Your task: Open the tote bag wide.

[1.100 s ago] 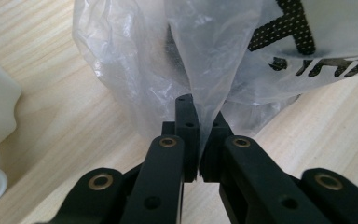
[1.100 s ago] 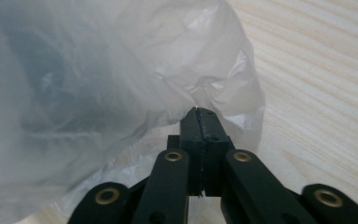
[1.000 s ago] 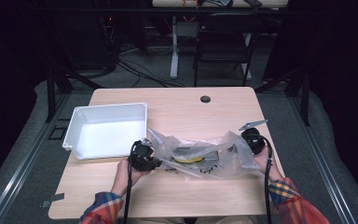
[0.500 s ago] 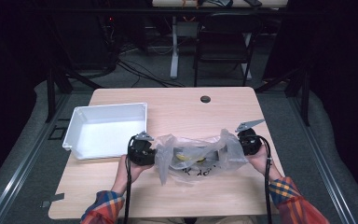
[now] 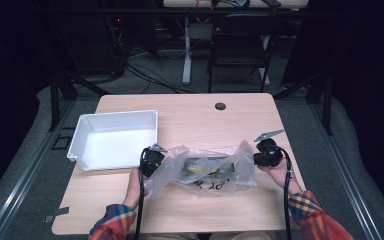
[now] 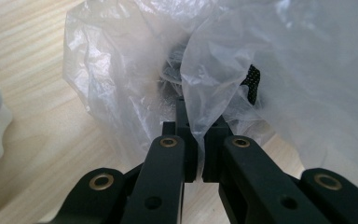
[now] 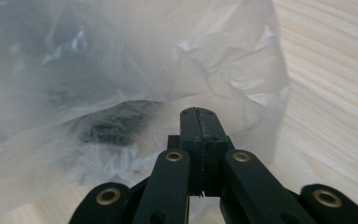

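The bag (image 5: 205, 170), a thin clear plastic sack, lies crumpled on the table (image 5: 190, 112) just right of the white tray (image 5: 112, 140), with a dark item and something yellow dimly visible inside it. The left gripper (image 5: 156, 161) sits at the bag's tray-side edge and the right gripper (image 5: 260, 157) at the edge far from the tray. Both sets of jaws have just been closing and now stand shut. In the left gripper view a fold of film runs down between the closed jaws of the left gripper (image 6: 193, 116), so it is pinched. In the right gripper view the jaws of the right gripper (image 7: 198, 114) meet face to face against the film (image 7: 135, 70); whether any film is caught there cannot be told. Risk, judged from this state: if the right side holds only a sliver, or nothing, a pull or lift would let that edge slip free and the bag would sag or swing from the left pinch alone. The film is slick, wrinkled and very thin, so a hard pull apart could stretch or tear it at the pinch line. If the mouth tips downward, the contents could slide out onto the table. The tray is rigid, smooth, rectangular and shallow-walled. The table is pale wood grain, flat and matte. The jaws are hard black bars with brass-coloured pivots, narrow at the tips.
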